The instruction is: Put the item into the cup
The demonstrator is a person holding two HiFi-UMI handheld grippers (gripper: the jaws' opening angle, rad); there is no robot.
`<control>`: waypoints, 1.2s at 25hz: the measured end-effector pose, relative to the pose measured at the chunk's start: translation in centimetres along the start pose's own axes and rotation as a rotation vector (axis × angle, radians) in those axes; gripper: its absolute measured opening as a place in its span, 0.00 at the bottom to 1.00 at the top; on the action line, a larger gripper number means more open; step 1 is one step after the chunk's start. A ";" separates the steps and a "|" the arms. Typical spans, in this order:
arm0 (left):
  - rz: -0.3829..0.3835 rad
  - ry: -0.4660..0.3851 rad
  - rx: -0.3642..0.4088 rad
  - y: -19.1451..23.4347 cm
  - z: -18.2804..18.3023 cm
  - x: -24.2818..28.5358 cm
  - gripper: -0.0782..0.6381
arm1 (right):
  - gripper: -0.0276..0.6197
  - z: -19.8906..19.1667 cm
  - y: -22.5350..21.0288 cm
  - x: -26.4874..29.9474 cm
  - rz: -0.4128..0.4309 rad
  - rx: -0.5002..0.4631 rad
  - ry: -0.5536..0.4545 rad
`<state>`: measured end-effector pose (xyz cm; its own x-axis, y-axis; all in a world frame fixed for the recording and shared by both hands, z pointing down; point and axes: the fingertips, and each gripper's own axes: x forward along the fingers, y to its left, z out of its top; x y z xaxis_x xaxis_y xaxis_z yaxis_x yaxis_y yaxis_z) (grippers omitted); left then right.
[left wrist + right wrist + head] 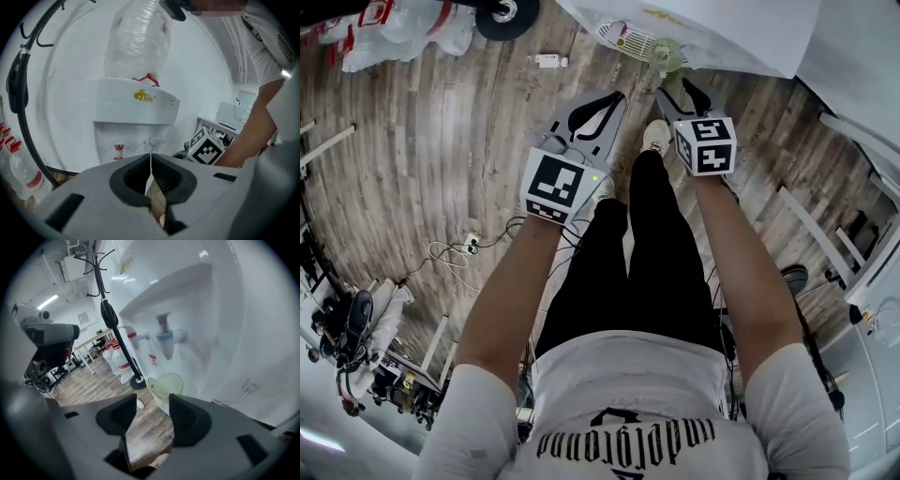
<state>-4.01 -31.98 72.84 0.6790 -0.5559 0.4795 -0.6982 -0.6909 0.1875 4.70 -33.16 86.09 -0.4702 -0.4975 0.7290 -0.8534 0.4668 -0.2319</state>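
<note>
as i stand facing the white water dispenser (133, 105), with its upturned clear bottle (138, 40) on top, i look down over dark trousers to a wooden floor (422, 141). a black coat stand (117, 333) rises just to the left of the dispenser.

i hold both grippers out in front of me at waist height, side by side. the left gripper (150, 161) has its jaws pressed together with only a hairline between them and nothing caught there. the right gripper (153, 404) has its jaws spread wide and holds nothing; floorboards show through the gap.

just beyond the right gripper's jaws, a pale green translucent cup (168, 384) sits upright at the foot of the dispenser, below the blue tap (165, 338), with the red tap (133, 337) to its left. i cannot tell whether anything lies inside the cup.

a small white object (547, 61) lies on the floor to the left of the cup, well apart from it; it is too small to name.

i judge that neither gripper carries an item now, so either the drop is done or the pickup is yet to come. the next move calls for checking inside the cup first.
</note>
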 end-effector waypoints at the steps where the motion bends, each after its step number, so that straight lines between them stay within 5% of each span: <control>1: -0.003 -0.007 0.006 -0.4 0.6 -0.6 0.13 | 0.39 0.5 0.5 -0.9 0.000 -0.004 -0.010; 7: -0.007 -0.065 0.061 -2.4 5.3 -5.9 0.13 | 0.39 4.6 4.2 -8.0 -0.009 -0.052 -0.098; 19: 0.010 -0.224 0.073 -10.5 11.8 -24.6 0.12 | 0.36 8.8 17.4 -27.6 0.037 -0.192 -0.272; 30: -0.067 -0.378 0.160 -20.1 17.0 -36.7 0.12 | 0.17 10.9 28.0 -43.6 0.035 -0.249 -0.512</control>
<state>-11.03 -5.56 36.93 0.7778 -0.6175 0.1169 -0.6260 -0.7777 0.0574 -1.16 -6.41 40.82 -0.5993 -0.7404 0.3043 -0.7856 0.6170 -0.0460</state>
